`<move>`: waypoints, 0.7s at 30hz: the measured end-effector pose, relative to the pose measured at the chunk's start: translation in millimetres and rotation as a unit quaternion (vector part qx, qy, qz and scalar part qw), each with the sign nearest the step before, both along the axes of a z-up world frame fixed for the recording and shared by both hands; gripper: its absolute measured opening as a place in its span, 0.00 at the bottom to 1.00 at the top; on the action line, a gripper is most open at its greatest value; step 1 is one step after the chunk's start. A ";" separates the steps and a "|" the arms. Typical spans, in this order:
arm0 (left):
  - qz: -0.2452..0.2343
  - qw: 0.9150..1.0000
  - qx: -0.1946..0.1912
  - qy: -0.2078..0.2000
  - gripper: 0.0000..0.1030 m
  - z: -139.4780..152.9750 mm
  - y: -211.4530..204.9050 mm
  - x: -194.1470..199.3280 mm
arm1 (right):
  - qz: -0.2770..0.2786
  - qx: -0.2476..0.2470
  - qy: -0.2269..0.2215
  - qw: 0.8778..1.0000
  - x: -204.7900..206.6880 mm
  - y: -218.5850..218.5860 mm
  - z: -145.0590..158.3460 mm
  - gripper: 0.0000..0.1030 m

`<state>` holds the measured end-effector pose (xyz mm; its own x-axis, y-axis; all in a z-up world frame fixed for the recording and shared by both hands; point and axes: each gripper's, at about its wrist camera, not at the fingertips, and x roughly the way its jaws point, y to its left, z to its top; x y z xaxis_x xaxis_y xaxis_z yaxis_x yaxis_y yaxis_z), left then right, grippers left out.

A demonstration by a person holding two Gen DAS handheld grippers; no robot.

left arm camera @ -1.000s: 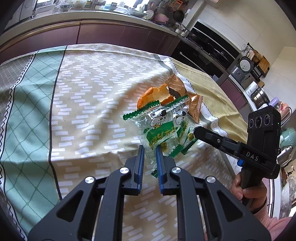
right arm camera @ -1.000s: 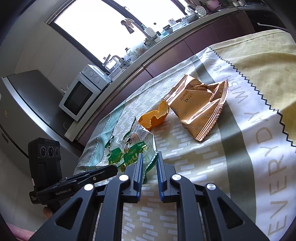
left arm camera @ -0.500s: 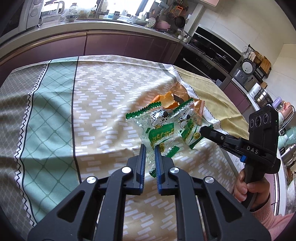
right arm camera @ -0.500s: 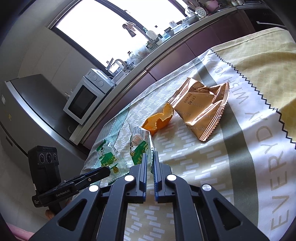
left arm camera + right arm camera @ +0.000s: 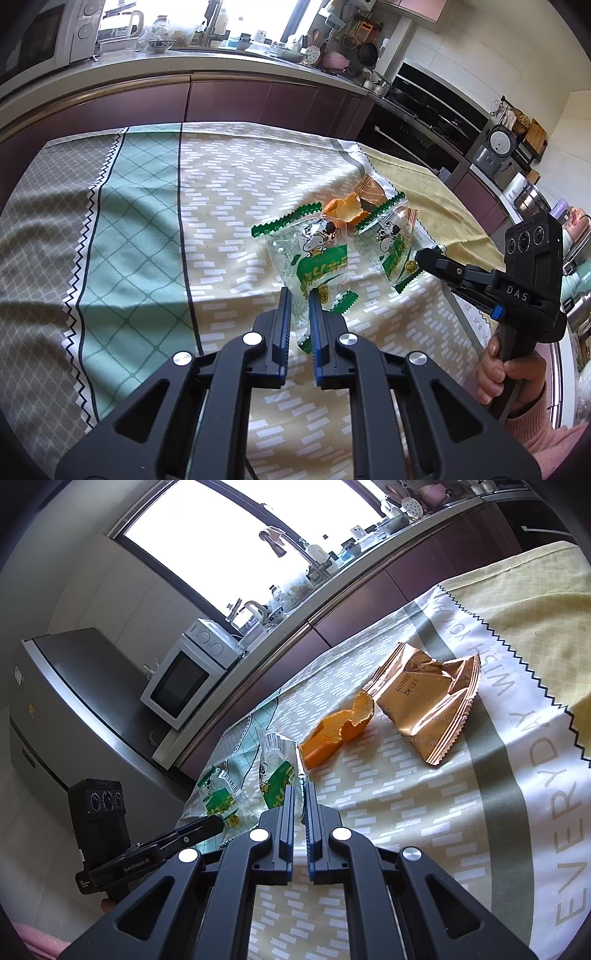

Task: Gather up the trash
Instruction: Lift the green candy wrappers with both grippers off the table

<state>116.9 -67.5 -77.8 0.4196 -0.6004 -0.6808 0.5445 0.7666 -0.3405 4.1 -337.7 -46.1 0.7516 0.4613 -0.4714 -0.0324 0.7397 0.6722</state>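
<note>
My left gripper (image 5: pixel 300 295) is clamped on the near corner of a green-and-clear snack wrapper (image 5: pixel 317 262), and my right gripper (image 5: pixel 299 794) pinches the edge of a second green wrapper (image 5: pixel 279 771) that stands up off the cloth. I take the orange peel (image 5: pixel 338 734) as my landmark: both green wrappers sit just on my side of it, the left-held one further left, and the copper foil wrapper (image 5: pixel 430 701) lies just beyond it to the right, untouched.

My worry is grip. Each hold is on thin, slick film near a crimped edge (very little material between the fingers), so a quick lift could let a wrapper slide out and flutter away. The two grippers are also near each other, so crossing paths could knock one wrapper loose or drag the peel along.

Left of the peel the tablecloth (image 5: pixel 140 221) runs wide and bare, good room to swing. Right of it, the table edge is close in the left view.
</note>
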 end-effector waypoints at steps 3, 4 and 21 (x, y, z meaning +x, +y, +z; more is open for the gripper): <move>0.005 1.000 0.001 -0.006 0.10 3.2 5.9 -2.0 | 0.007 0.001 -0.002 1.000 2.2 5.9 2.3 0.04; 0.006 1.000 0.002 -0.007 0.10 3.9 7.6 -2.6 | 0.009 0.001 -0.003 1.000 3.0 7.8 2.8 0.04; 0.030 0.999 0.004 -0.031 0.10 18.9 37.0 -13.6 | 0.043 0.006 -0.013 0.999 15.7 33.8 8.6 0.04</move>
<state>103.3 -30.6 -58.8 0.4970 -0.5668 -0.6571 0.5171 0.8015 -0.3002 19.8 -303.9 -37.5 0.7205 0.5303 -0.4468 -0.1130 0.7255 0.6789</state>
